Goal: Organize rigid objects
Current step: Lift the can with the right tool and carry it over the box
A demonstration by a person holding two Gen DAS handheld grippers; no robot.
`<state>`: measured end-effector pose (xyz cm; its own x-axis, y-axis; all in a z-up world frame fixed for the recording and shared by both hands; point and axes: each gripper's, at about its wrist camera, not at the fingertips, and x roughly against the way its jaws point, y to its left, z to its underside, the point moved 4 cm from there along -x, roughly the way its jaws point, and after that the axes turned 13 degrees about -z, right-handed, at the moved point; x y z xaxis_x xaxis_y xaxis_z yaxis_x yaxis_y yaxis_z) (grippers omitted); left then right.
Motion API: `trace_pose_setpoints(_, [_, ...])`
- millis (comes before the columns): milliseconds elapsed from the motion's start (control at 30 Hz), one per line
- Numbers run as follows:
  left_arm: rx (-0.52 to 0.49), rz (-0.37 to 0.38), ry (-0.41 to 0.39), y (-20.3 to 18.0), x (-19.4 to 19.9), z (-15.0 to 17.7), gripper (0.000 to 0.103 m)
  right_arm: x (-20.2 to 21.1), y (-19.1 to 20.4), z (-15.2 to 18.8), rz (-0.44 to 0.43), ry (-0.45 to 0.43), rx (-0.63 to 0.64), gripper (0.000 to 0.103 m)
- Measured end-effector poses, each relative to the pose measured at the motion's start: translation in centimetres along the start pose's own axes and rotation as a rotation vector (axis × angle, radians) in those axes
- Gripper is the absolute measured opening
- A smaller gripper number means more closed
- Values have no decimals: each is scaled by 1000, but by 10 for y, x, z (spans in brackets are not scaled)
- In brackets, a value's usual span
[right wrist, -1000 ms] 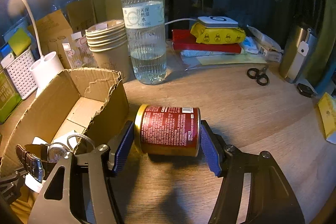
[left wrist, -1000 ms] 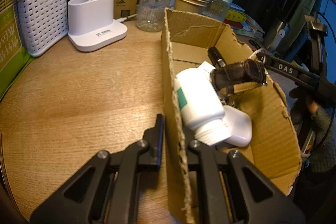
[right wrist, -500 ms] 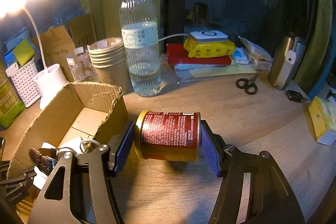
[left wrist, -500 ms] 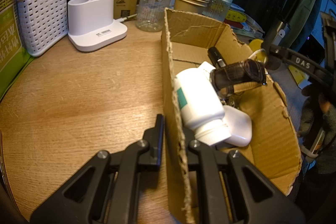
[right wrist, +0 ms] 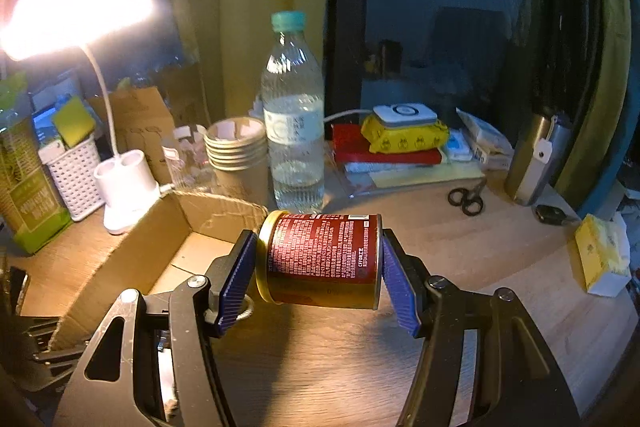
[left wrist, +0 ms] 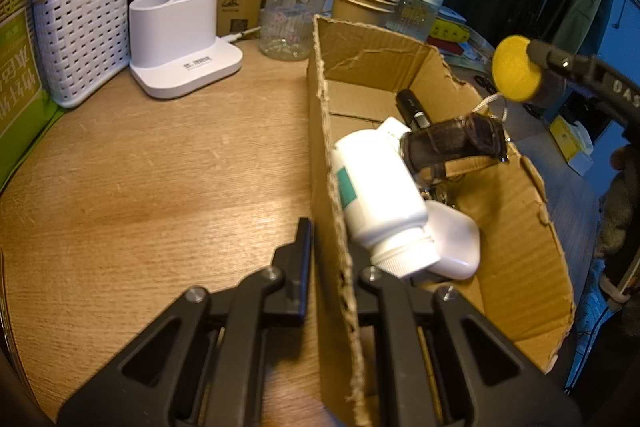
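Cardboard is what your left gripper (left wrist: 330,259) pinches: its jaws are pressed on the near wall of the box (left wrist: 516,259). Your right gripper (right wrist: 318,267) has its jaws clamped on the ends of a red can (right wrist: 320,255), held on its side above the surface (right wrist: 460,247), by the box's corner. A bottle (right wrist: 296,131) and cups (right wrist: 236,151) stand close behind.
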<state>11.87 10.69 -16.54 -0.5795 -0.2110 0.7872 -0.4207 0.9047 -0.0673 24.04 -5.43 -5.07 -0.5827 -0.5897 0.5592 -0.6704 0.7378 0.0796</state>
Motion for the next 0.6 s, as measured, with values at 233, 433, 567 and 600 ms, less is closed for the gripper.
trace_pose_setpoints(233, [0, 0, 0, 0, 0, 0, 10, 16, 24, -12, -60, -44, 27, 64])
trace_pose_setpoints(433, [0, 0, 0, 0, 0, 0, 10, 8, 51, -16, -114, -32, 70, 64])
trace_pose_setpoints(567, [0, 0, 0, 0, 0, 0, 10, -2, 64, -15, -141, -10, 91, 64])
trace_pose_setpoints(600, [0, 0, 0, 0, 0, 0, 10, -5, 66, -14, -148, -4, 94, 64])
